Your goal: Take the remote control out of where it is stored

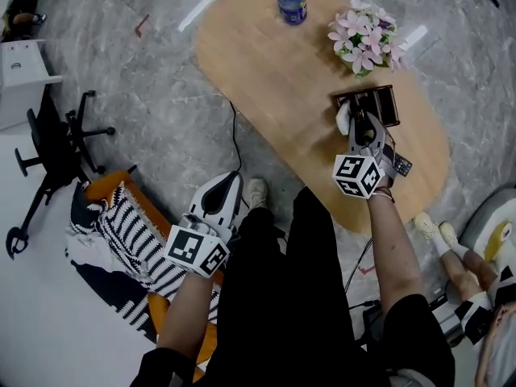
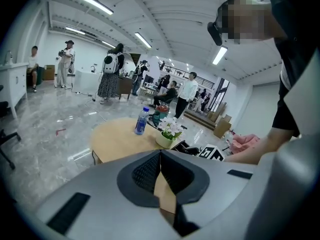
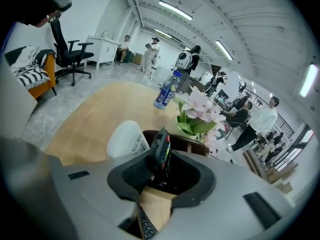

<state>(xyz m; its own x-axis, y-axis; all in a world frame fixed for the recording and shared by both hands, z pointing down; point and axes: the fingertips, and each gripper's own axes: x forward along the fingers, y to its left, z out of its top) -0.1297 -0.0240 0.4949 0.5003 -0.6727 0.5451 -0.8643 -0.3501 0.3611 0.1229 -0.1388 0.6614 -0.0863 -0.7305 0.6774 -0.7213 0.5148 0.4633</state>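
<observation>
**Remote control [image 3: 161,151] clamped in the right claw, at the holder**

Right claw [image 1: 364,127]: we read both pads closed on the remote control. It stands nearly upright between them, leaning a little. Its upper end rises above the claw tips and its coloured buttons face the right-hand pad. The lower end is hidden by the jaws, so we cannot tell whether it is still inside the holder [image 3: 192,143].

Around the right claw:
- The dark brown holder sits just beyond the tips, its front rim directly behind the remote.
- A white roll [image 3: 126,138] stands just left of the tips, beside the holder.
- A second remote [image 1: 401,166] lies flat on the table [image 1: 274,79]. It is under the claw body in the right gripper view, and just right of the marker cube in the head view.
- Pink flowers [image 1: 364,39] stand farther ahead, past the holder.
- A blue bottle [image 1: 291,0] stands farther still, ahead and to the left.

Left claw [image 1: 224,185]: the pads meet along the centre line with nothing between them. We note it is held low beside the person's left leg, over the floor and off the table. The table and everything on it lie well ahead of its tips and to the right. It is well apart from the right claw.
</observation>
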